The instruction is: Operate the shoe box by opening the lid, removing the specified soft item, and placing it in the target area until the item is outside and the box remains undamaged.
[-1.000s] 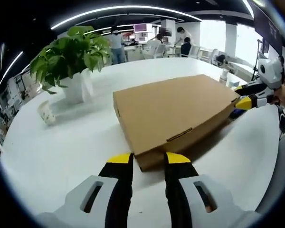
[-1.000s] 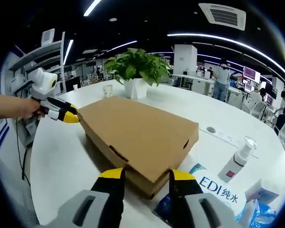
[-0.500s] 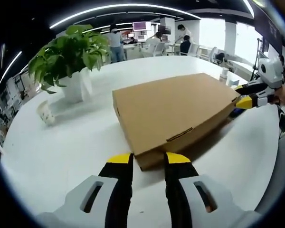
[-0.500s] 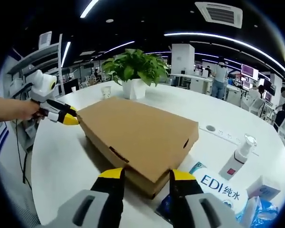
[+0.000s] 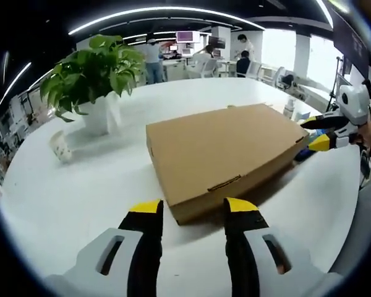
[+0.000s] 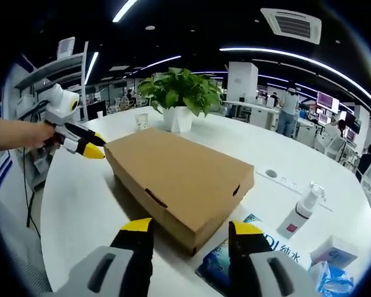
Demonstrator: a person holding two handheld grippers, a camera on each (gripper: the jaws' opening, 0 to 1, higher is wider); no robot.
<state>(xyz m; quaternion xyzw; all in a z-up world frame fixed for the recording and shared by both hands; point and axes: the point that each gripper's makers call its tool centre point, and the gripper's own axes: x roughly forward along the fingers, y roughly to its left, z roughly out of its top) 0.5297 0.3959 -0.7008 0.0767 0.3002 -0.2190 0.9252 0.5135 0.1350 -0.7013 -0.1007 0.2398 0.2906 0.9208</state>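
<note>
The box [image 5: 226, 151] lies closed at frame centre on the table [image 5: 80, 204]; the lid is not yet raised. The left gripper [image 5: 192, 209] and right gripper [image 6: 191, 228] each stand spread and empty, just short of a box corner. The next move likely calls for catching the lid's edge near the tab slot [image 5: 224, 183]. Bare table lies lower left in the left gripper view; a plant [image 5: 93, 71] and cup [image 5: 60, 146] stand upper left. A bottle [image 6: 298, 210] and packet [image 6: 247, 260] crowd the lower right of the right gripper view.

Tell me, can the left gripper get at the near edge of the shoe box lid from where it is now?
Probably yes. The left gripper is open, its jaws straddling the near corner of the closed shoe box, with bare white table between and nothing in the way. The right gripper sits at the far corner.
</note>
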